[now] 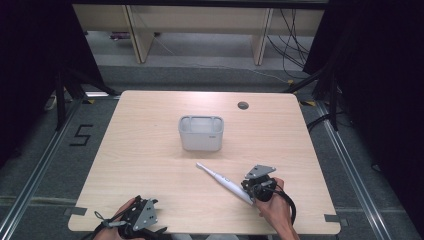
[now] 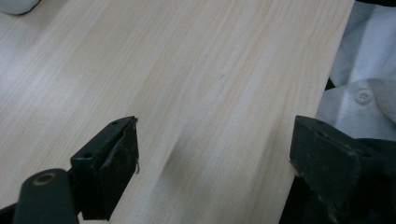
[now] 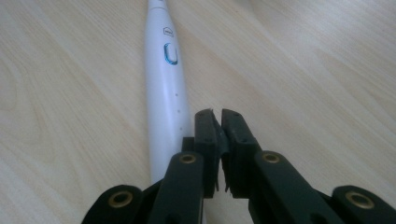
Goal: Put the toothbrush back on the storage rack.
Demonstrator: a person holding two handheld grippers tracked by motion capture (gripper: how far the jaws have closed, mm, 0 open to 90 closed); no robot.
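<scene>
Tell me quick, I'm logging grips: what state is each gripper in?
Left gripper: jaws wide open, empty.
Right gripper: jaws closed, empty, beside the electric toothbrush.

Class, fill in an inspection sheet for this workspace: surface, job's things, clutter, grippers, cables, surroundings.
Surface: light wooden table, grommet hole near the far edge.
Job's things: white electric toothbrush lying flat; grey bin upright at mid-table.
Clutter: nothing seen.
Grippers: left gripper open over the near table edge, holding nothing; right gripper shut beside the toothbrush handle, not on it.
Cables: black cable trailing from the right gripper; more on the floor beyond.
Surroundings: dark curtains, grey floor, wooden furniture behind.
</scene>
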